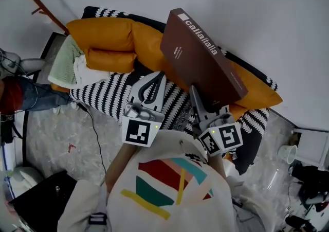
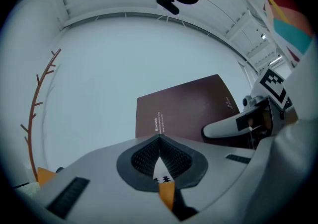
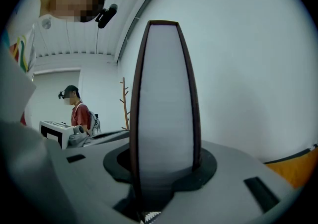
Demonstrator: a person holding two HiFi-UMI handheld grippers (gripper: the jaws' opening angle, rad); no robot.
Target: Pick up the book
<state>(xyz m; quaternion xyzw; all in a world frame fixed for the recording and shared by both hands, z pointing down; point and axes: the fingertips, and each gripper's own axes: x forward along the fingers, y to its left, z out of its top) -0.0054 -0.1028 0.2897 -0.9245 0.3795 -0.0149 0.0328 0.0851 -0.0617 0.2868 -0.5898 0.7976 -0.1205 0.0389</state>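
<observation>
The book [image 1: 200, 56] is already off the orange sofa [image 1: 103, 33], hanging in the air above the sofa's right half with its brown cover tilted up towards the wall. Its long axis runs from upper left to lower right in the head view. The right gripper [image 1: 197, 93] reaches up from below the sofa's front edge and meets the book partway along its lower long side. The right gripper view looks straight along the pale page block, which stands between the two pads and rises away from them. The jaws are clamped across the book's thickness, partly open only because the book fills the gap. The left gripper [image 1: 157, 77] sits beside it, over the striped throw [image 1: 108, 97] on the sofa's seat, with its tips pressed together and nothing between them (its own view shows the pads meeting at a point, and the book beyond and apart). The right hand is therefore the one on the book, and the left is near but not touching. The pick-up looks essentially done. What follows depends on a one-sided grip low on a large, heavy-looking volume, which could pivot or slip, so the left gripper seems well placed to steady the free edge.
</observation>
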